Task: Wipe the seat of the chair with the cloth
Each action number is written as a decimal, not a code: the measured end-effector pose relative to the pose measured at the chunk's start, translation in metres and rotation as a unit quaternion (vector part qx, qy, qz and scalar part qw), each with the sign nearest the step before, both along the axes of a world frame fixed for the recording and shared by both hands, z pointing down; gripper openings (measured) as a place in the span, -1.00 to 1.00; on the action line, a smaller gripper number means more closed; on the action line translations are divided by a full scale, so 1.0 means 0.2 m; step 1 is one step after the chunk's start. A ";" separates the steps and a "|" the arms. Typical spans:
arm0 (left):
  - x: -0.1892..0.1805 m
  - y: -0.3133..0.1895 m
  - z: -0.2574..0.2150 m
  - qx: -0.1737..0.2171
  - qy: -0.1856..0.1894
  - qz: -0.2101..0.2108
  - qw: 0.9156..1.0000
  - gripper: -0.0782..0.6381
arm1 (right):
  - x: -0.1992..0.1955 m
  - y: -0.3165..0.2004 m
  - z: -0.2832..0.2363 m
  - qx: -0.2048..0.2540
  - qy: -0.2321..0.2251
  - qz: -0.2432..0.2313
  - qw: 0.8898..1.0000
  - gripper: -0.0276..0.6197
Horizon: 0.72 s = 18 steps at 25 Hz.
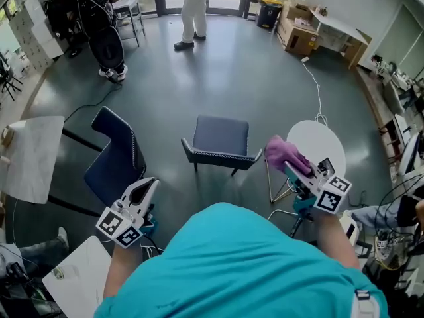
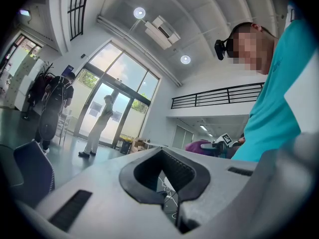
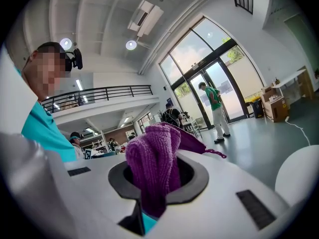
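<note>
We find the right claw (image 1: 290, 165) clamped on the purple cloth (image 1: 283, 152). In the right gripper view the cloth (image 3: 153, 167) fills the hollow between the jaws, bulges above them and hangs out below, so the pad faces under it are hidden. The left claw (image 1: 148, 185) has its jaws together and holds nothing; through the hollow of its pads only floor and a cable show.

The chair (image 1: 222, 140) stands on the floor ahead of both claws and between them. The cloth is held in the air to its right, apart from the dark blue seat.

A second dark blue chair (image 1: 118, 156) stands just ahead of the left claw, which cuts off its lower edge. A round white desk (image 1: 322, 144) lies just beyond the right claw, partly covered by claw and cloth. The person's teal shirt (image 1: 232, 267) hides the floor behind both claws. In the left gripper view a dark blue chair back (image 2: 32, 176) shows left of the claw; we cannot tell which chair it is.

Cardboard boxes (image 1: 299, 37) sit far ahead of the right claw; their contents are too small to make out.
</note>
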<state>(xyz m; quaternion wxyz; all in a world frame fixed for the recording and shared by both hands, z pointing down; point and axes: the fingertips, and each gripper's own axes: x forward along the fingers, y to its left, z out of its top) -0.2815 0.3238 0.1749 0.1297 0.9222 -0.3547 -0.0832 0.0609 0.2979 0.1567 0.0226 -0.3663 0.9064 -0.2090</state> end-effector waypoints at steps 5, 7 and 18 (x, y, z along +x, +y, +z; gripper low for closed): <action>0.01 0.05 0.02 -0.007 0.005 -0.001 1.000 -0.78 | -0.02 0.01 -0.04 0.004 0.000 -0.009 1.000 -0.73; -0.05 -0.02 0.03 -0.011 0.004 0.003 1.000 -0.78 | -0.10 -0.05 -0.04 0.003 0.000 -0.014 1.000 -0.73; 0.36 -0.36 0.11 -0.023 -0.014 -0.002 1.000 -0.78 | 0.23 -0.36 0.09 -0.002 -0.034 -0.037 0.999 -0.73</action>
